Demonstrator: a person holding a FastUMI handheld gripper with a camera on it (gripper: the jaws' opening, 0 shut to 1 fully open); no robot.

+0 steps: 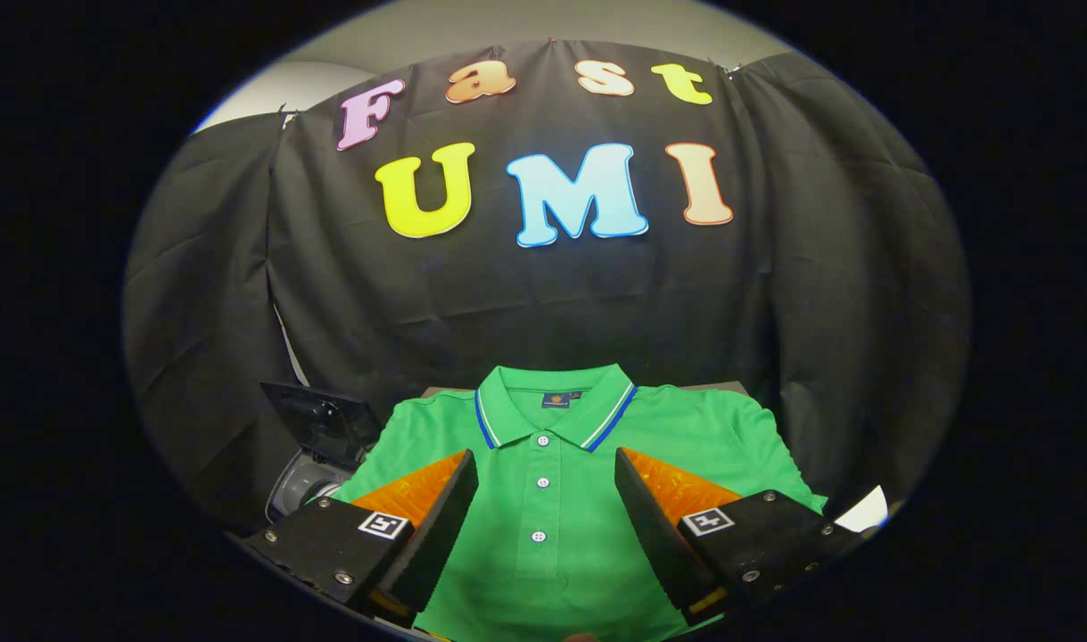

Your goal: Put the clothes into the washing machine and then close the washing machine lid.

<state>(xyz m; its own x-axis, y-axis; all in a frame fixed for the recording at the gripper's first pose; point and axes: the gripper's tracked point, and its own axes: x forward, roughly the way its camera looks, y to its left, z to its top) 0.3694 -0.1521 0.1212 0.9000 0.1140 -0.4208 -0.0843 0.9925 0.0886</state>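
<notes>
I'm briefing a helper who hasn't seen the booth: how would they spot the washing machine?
Start at the green polo shirt spread flat before the black cloth wall, under the open tongs. Look just past the shirt's sleeve, left of the tongs: the washing machine is there, a small grey drum with its dark lid raised, the one hard, shiny thing beside the fabric.

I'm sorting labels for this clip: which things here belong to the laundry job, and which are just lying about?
Belongs to the job:
- green polo shirt, spread flat
- washing machine, beside the shirt, lid raised
- tongs, open, held over the shirt's button placket, gripping nothing

Just lying about:
- white sheet, beyond the shirt's far sleeve
- black cloth wall
</notes>
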